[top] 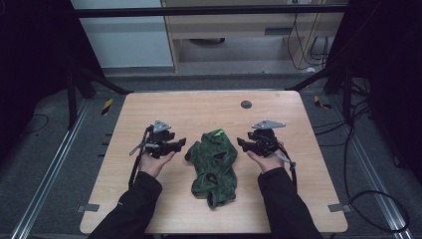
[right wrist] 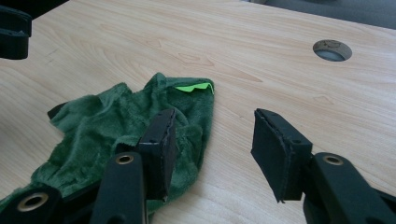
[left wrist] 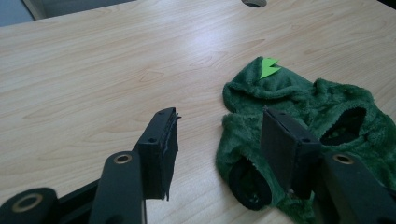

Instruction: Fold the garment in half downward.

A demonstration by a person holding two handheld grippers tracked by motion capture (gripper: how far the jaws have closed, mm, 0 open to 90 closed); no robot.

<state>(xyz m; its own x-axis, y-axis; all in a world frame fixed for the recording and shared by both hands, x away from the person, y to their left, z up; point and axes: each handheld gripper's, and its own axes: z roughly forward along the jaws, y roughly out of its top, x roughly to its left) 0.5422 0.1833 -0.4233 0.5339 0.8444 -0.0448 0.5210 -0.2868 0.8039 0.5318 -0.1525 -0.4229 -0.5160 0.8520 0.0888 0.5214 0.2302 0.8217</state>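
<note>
A small dark green fleece garment (top: 215, 164) with a bright green tag (top: 218, 133) lies crumpled in the middle of the wooden table (top: 199, 107). My left gripper (top: 182, 143) hovers just left of it, jaws open and empty. In the left gripper view (left wrist: 217, 135) the garment (left wrist: 299, 102) and its sleeve hole sit behind the right jaw. My right gripper (top: 241, 143) hovers just right of the cloth, jaws open with bare table between them (right wrist: 212, 135). In the right gripper view the garment (right wrist: 116, 121) lies behind the left jaw, its tag (right wrist: 194, 87) pointing toward the far side.
A round cable hole (top: 246, 104) sits near the table's far edge, also seen in the right gripper view (right wrist: 332, 50). Black frame struts stand at the far corners. Cables trail on the floor to the right. Wide bare wood lies beyond the cloth.
</note>
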